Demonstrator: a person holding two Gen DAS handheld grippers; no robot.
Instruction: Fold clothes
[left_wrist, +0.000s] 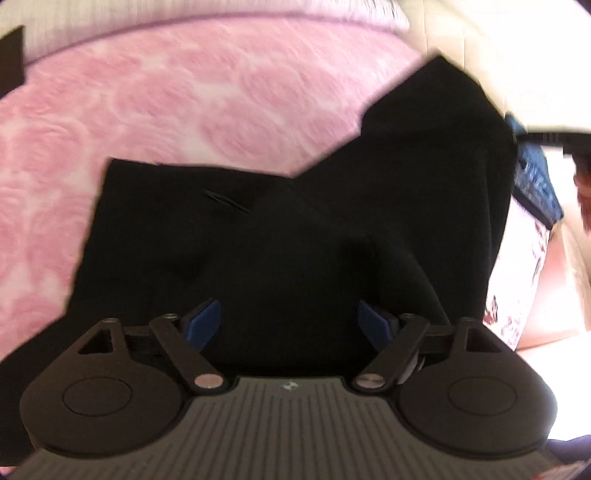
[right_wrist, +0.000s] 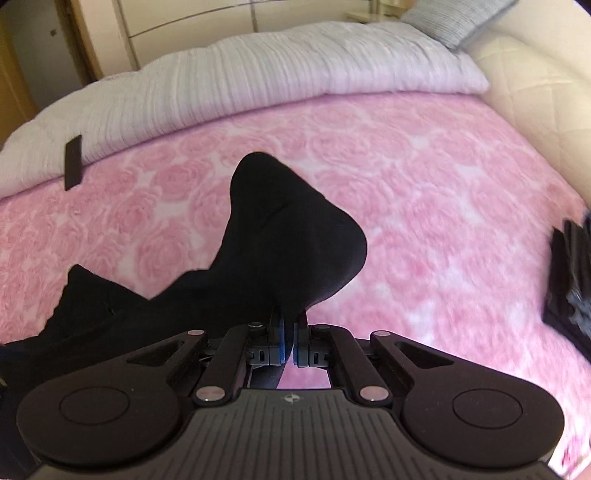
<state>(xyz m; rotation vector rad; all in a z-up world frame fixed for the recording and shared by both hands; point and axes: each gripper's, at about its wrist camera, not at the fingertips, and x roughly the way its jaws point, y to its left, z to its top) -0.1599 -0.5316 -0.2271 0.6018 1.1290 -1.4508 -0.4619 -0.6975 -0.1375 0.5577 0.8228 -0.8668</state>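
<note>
A: Where is the black garment (left_wrist: 280, 236)?

B: On the pink rose-patterned blanket (left_wrist: 155, 110), partly lifted. In the left wrist view it fills the middle, with 1 corner raised toward the upper right.

A: And the left gripper (left_wrist: 291, 321)?

B: It is low over the cloth, its 2 blue-padded fingers (left_wrist: 205, 321) spread wide with only fabric behind them, gripping nothing.

A: The right gripper (right_wrist: 290, 332)?

B: Pointed level across the bed, pressed together on a fold of the black garment (right_wrist: 280, 229), which bulges up above the tips and trails down to the left.

A: Anything else?

B: A white ribbed duvet (right_wrist: 229, 77) beyond the blanket.
</note>
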